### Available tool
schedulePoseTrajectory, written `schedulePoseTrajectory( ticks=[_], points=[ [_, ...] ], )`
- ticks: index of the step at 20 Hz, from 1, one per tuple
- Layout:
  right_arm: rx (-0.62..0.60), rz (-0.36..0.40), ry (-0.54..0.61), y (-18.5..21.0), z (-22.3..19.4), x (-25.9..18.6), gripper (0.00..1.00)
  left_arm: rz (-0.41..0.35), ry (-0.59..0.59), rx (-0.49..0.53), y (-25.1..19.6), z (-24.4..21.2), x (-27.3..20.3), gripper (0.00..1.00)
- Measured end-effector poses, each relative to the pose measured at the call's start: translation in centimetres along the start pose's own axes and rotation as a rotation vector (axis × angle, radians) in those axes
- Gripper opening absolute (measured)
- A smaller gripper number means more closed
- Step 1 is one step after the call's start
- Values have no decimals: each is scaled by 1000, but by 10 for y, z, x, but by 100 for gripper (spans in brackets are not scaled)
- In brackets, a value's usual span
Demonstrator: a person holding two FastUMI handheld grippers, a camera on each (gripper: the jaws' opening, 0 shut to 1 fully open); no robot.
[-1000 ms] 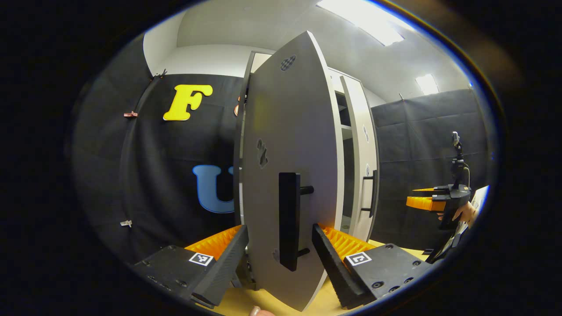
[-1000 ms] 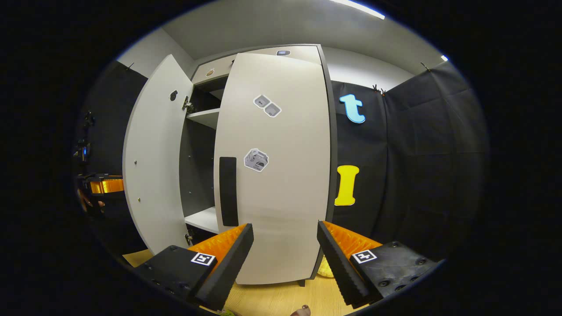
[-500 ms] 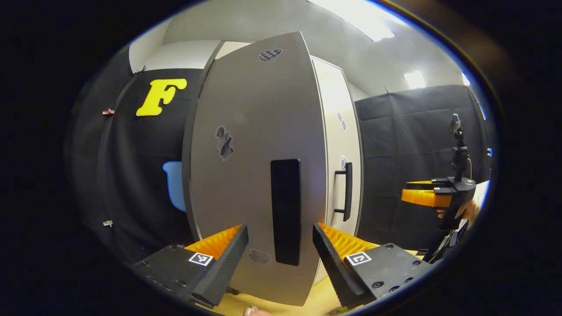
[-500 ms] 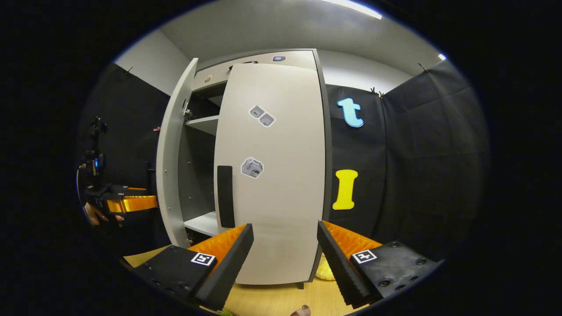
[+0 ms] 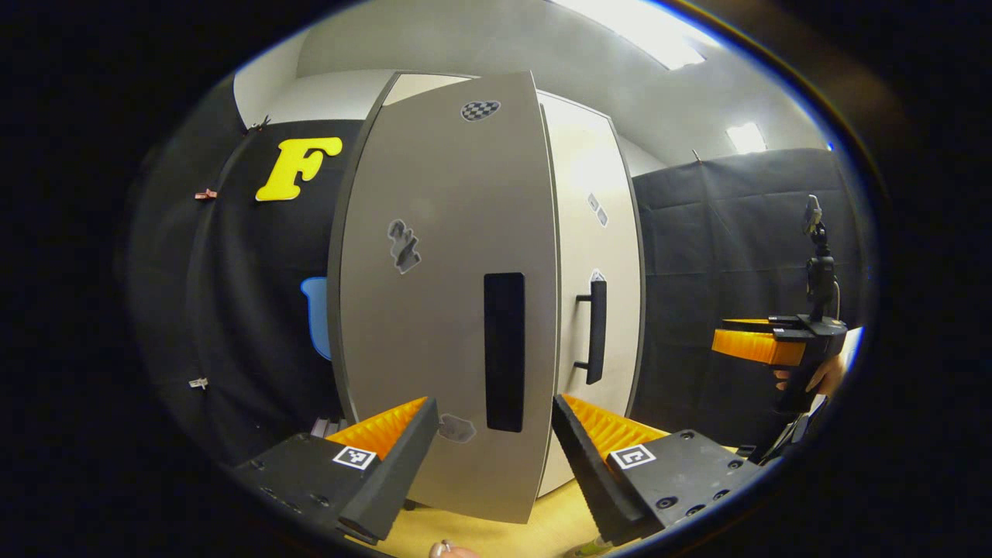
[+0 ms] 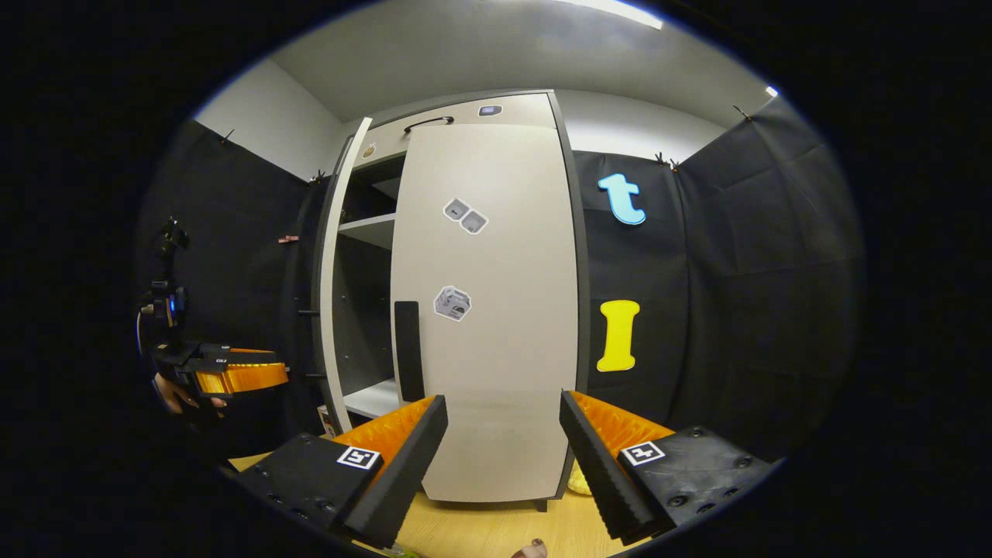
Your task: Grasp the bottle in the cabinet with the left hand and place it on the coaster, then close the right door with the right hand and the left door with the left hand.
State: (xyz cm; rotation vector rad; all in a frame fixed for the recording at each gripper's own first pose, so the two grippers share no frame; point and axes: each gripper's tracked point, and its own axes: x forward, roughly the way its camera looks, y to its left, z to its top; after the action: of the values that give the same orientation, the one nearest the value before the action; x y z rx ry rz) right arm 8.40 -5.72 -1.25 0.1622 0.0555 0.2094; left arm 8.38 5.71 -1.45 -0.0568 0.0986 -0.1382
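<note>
The left tongs (image 5: 494,457) are wide apart and hold nothing. Right in front of them is the cabinet's left door (image 5: 449,294). Its black handle (image 5: 504,351) sits just above the gap between the two fingers. In the left gripper view the left door looks nearly shut. In the right gripper view it is open a little, and you can see its thin edge (image 6: 335,271) with a dark gap and shelves (image 6: 369,229) behind it.

The right tongs (image 6: 502,463) are wide apart too and hold nothing. The right door (image 6: 488,310) is straight ahead of them and is shut. It has small stickers (image 6: 465,215) on it and a black handle (image 6: 408,350), just above the left finger of the right tongs.

Both tongs are over a light wooden counter (image 6: 480,527). Something yellow (image 6: 577,480) lies on the counter at the bottom corner of the right door, partly hidden by the right tongs, so I cannot tell what it is. I cannot tell where the bottle is.

Far off to the right of the left tongs, a hand (image 5: 821,376) holds the other tongs (image 5: 756,346).
</note>
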Motion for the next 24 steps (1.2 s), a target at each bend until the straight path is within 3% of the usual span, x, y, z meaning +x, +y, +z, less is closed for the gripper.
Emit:
schedulePoseTrajectory(
  ticks=[5,12,16,21,24],
  points=[
    [22,-4,-8,5,3,11,97,38,-27,-4,2,4,-5,94],
    [13,-10,-8,9,5,9,97,20,-41,37,-2,13,-1,94],
    [23,-20,-50,9,15,3,96,-17,-49,9,-13,11,-1,96],
    [16,-36,-45,8,15,-1,96,-4,-61,28,-12,15,-5,96],
    [14,-32,-46,12,16,-2,96,5,-73,27,-12,18,-7,92]
  ],
)
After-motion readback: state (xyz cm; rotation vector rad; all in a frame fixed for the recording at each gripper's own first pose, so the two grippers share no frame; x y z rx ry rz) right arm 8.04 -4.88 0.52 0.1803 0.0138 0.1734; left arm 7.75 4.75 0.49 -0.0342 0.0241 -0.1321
